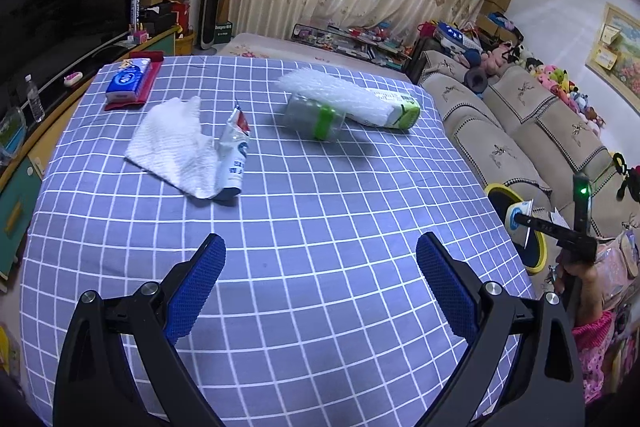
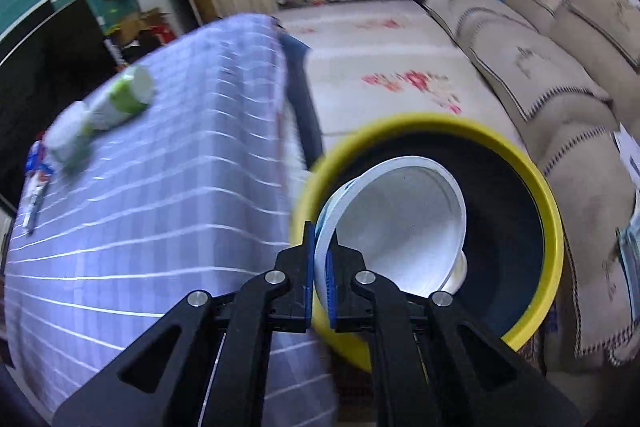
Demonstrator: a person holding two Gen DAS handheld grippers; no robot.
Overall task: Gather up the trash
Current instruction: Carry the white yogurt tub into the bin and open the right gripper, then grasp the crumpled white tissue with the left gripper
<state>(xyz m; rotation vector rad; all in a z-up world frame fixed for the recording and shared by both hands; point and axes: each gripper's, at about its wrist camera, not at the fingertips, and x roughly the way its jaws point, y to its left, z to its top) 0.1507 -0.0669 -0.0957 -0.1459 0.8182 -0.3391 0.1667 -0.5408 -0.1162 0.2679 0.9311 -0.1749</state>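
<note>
Right now the right claw [image 2: 320,267] is clamped on the rim of a white plastic cup [image 2: 400,227], one pad inside the wall and one outside, so the cup hangs sideways with its mouth facing back toward the camera. It hangs just ahead of the claw, over the dark mouth of the yellow-rimmed bin [image 2: 552,227], which stands on the floor beside the surface [image 2: 160,227] and below its edge. A pinch on the thin rim is probably the easiest hold on such a light, wide cup, and it should let the cup fall free once the pads part.

Over on the other side, the left claw [image 1: 320,291] hovers above the checked cloth with its blue pads well apart and nothing between them. Ahead of it and a little to the left lie a crumpled white tissue [image 1: 168,143] and, touching it, a torn wrapper [image 1: 234,151]. Farther ahead and to the right lies a bottle with a green label [image 1: 316,117] against a white foam-net sleeve [image 1: 352,99]. Judging by its open stance, the left claw is set to take one of these next.
</note>
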